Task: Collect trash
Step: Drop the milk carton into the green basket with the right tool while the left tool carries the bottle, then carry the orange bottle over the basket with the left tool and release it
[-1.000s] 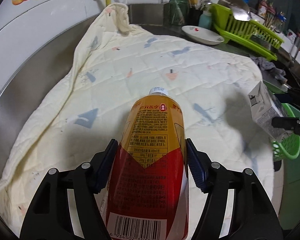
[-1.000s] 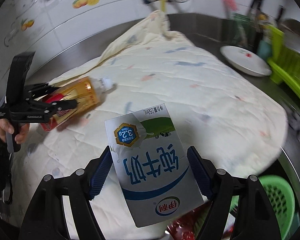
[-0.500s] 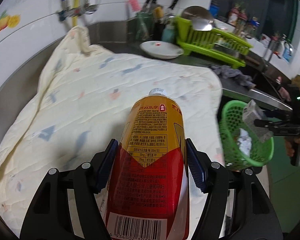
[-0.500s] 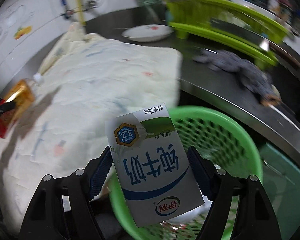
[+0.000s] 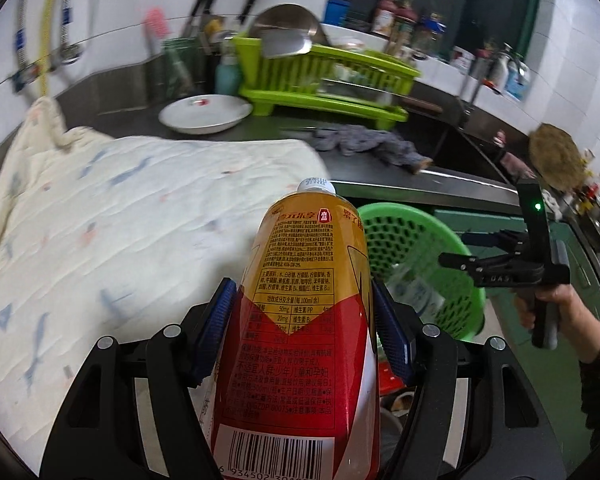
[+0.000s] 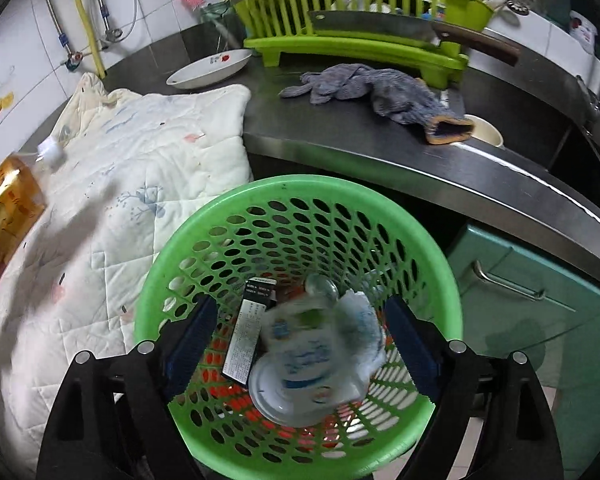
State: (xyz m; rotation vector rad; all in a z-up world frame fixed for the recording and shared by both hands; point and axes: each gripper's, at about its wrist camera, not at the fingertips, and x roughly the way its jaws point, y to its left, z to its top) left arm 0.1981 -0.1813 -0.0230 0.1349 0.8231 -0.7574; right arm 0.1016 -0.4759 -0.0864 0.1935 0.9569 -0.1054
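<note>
My left gripper point(image 5: 304, 328) is shut on a red and yellow drink bottle point(image 5: 304, 320) with a white cap, held above the cream quilt point(image 5: 120, 208) and pointing toward the green mesh basket point(image 5: 428, 248). The bottle also shows at the left edge of the right wrist view point(image 6: 8, 196). My right gripper point(image 6: 300, 344) is open and empty right above the green basket point(image 6: 220, 224). A blurred milk carton point(image 6: 312, 360) is inside the basket, with a dark box point(image 6: 248, 336) and crumpled paper point(image 6: 360, 328). The right gripper also shows in the left wrist view point(image 5: 460, 248), beside the basket.
A steel counter point(image 6: 380, 140) holds a grey rag point(image 6: 376, 84), a white plate point(image 6: 212, 66), a green dish rack point(image 6: 360, 20) with a cleaver point(image 6: 380, 30). Green cabinet doors point(image 6: 540, 300) stand below the counter, to the right of the basket.
My right gripper opened and the milk carton dropped into the green basket. My left gripper, still holding the bottle, swung right toward the basket.
</note>
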